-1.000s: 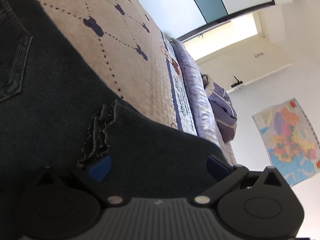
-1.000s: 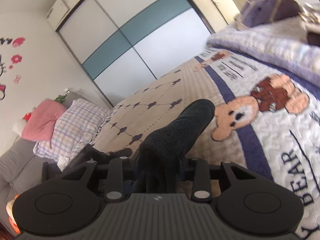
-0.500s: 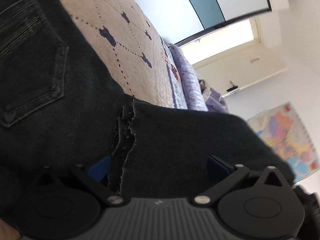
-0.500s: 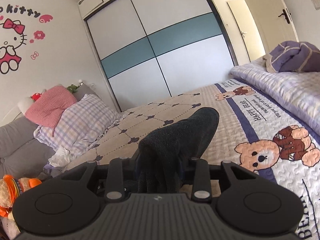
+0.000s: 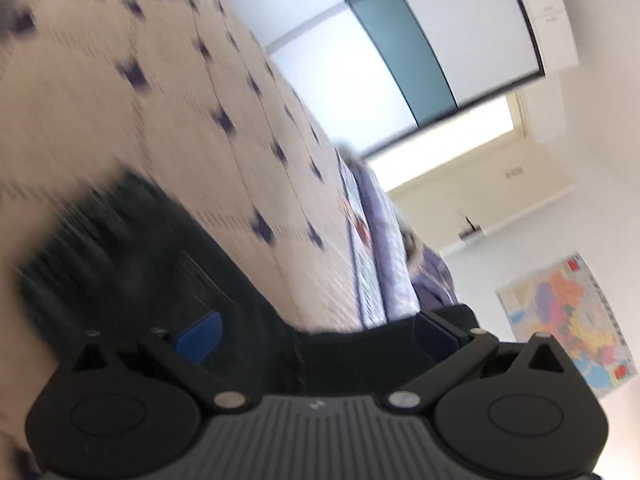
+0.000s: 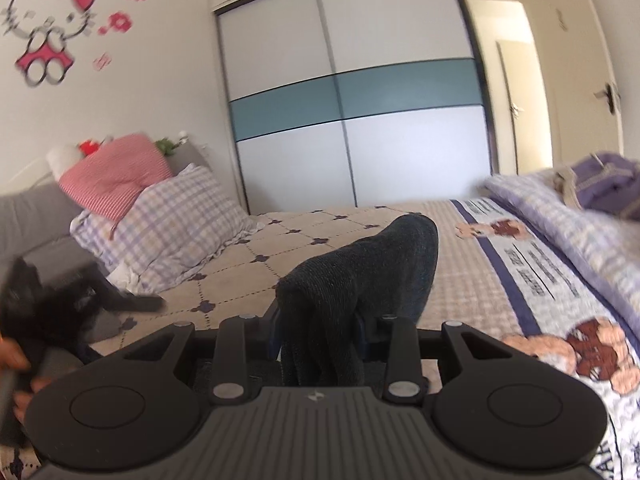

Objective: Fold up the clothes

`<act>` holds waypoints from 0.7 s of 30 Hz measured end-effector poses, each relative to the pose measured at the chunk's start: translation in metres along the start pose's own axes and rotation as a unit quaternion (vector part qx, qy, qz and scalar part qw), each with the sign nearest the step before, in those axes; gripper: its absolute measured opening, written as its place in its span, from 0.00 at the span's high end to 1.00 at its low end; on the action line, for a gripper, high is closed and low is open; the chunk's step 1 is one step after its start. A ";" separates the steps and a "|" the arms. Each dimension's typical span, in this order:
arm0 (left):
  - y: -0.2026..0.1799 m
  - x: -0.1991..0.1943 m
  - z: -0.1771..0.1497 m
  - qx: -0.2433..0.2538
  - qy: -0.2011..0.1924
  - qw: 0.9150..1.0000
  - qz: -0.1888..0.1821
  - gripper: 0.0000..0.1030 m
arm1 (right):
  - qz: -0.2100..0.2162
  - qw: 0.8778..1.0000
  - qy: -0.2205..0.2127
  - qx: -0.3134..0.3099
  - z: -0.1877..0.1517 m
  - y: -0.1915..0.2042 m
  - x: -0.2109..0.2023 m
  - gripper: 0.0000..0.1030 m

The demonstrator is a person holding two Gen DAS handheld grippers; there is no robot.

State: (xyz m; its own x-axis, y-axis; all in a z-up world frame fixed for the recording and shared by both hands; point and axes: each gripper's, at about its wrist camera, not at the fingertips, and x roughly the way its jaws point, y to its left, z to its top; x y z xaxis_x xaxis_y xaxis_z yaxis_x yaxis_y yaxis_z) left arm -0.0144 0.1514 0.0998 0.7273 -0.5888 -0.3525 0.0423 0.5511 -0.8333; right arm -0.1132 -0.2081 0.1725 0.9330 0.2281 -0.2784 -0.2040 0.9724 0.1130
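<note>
Dark denim jeans (image 5: 132,256) lie on the beige quilted bed (image 5: 168,128), blurred by motion in the left wrist view. My left gripper (image 5: 316,332) is open, its blue pads (image 5: 200,334) wide apart just over the denim. My right gripper (image 6: 320,330) is shut on a fold of the same dark jeans (image 6: 360,272), which bulges up over the fingers above the bed (image 6: 460,304). The left gripper and the hand that holds it show blurred at the far left of the right wrist view (image 6: 24,320).
Plaid and red striped pillows (image 6: 168,220) lie at the head of the bed. A purple blanket (image 6: 600,188) sits on the far right. A wardrobe (image 6: 352,100) and a door (image 6: 580,80) stand behind. A wall map (image 5: 560,320) hangs right.
The left gripper has swung away from the jeans' back pocket, so more bare quilt shows and less denim. The right gripper has levelled and turned left, still holding the denim.
</note>
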 end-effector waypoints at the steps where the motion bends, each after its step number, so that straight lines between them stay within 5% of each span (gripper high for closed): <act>1: 0.009 -0.011 0.008 -0.005 -0.010 1.000 0.004 0.00 | 0.000 1.000 0.002 -0.014 0.002 0.013 0.004 0.64; 8: 0.068 -0.055 0.037 -0.083 -0.041 0.996 0.011 0.00 | -0.005 0.989 0.033 -0.143 -0.002 0.117 0.047 0.66; 13: 0.072 -0.068 0.040 -0.098 -0.039 0.994 -0.010 0.00 | -0.021 0.978 0.043 -0.201 -0.015 0.170 0.075 0.67; 16: 0.056 -0.054 0.032 -0.083 -0.023 0.996 -0.028 0.00 | -0.026 0.992 0.033 -0.120 -0.001 0.145 0.066 0.67; 21: 0.030 -0.013 0.011 -0.074 0.007 0.996 -0.045 0.00 | -0.062 0.997 0.018 -0.048 -0.002 0.074 0.033 0.67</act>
State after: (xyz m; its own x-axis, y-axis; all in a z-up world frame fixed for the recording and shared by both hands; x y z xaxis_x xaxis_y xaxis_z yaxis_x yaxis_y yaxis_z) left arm -0.0147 0.1821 0.0840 0.7150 -0.6413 -0.2786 0.0052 0.4033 -0.9151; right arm -0.0976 -0.1286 0.1700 0.9421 0.1054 -0.3182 -0.1166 0.9930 -0.0164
